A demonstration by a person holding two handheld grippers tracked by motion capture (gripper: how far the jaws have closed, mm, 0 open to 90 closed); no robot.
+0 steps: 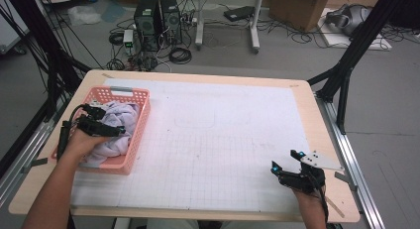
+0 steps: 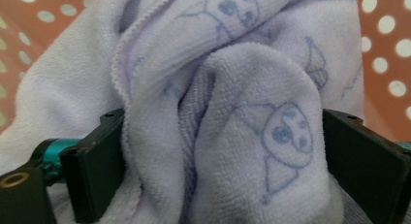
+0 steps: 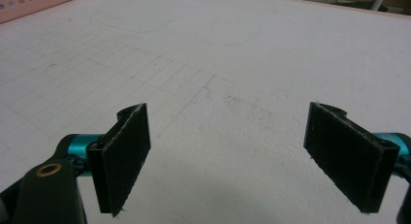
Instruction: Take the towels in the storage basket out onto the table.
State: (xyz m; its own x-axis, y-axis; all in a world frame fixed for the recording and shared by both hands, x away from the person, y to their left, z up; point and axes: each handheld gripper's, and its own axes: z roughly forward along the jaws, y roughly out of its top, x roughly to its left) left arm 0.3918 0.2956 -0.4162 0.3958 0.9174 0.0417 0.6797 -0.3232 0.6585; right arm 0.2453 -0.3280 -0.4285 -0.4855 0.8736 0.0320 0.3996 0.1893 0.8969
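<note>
A pale lilac towel [image 1: 120, 115] printed with small blue figures lies bunched in a pink perforated basket [image 1: 128, 93] at the table's left. My left gripper [image 1: 106, 121] reaches into the basket. In the left gripper view its jaws stand wide apart, and a thick fold of the towel [image 2: 252, 88] bulges between them and touches both pads. The basket's wall [image 2: 383, 64] shows behind. My right gripper [image 1: 284, 160] hovers low over the white gridded mat [image 1: 213, 140] near the front right. It is open [image 3: 225, 136] with nothing between its pads.
The basket's corner [image 3: 34, 1] sits at the far left of the right gripper view. The mat carries faint drawn outlines at its middle [image 1: 195, 117]. Beyond the table's far edge stand computer towers [image 1: 157, 18], cables and boxes on the floor.
</note>
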